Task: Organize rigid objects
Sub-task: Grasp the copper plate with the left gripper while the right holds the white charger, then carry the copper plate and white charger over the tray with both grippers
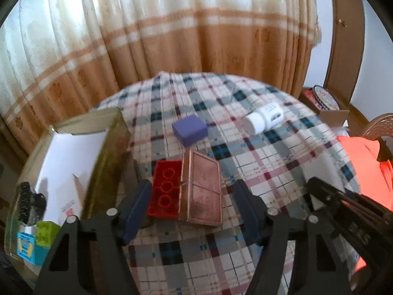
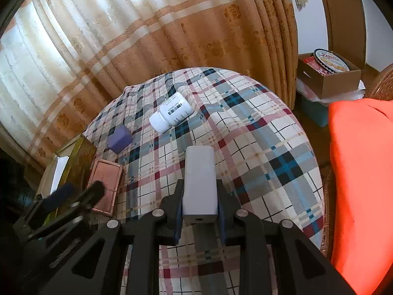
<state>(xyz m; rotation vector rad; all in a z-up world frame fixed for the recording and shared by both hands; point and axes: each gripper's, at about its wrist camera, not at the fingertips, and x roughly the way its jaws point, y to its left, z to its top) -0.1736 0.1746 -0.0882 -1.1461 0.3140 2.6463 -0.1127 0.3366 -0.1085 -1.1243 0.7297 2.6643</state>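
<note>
Plaid table (image 1: 270, 162) | open box (image 1: 108, 162): cartons, black brush (image 1: 32, 204)

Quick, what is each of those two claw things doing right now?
Left gripper: open, holding nothing; its fingers straddle the open red and copper case.
Right gripper: shut on the white power bank.

Both fisheye views look steeply down and forward along their own fingers at the plaid-covered worktop (image 1: 258, 147), close above it, facing the curtain (image 1: 172, 36). The left view sits nearer the open box (image 1: 108, 147) at its lower left. Both share the purple block (image 1: 189, 129), white bottle (image 2: 172, 113) and copper case (image 2: 105, 186).
</note>
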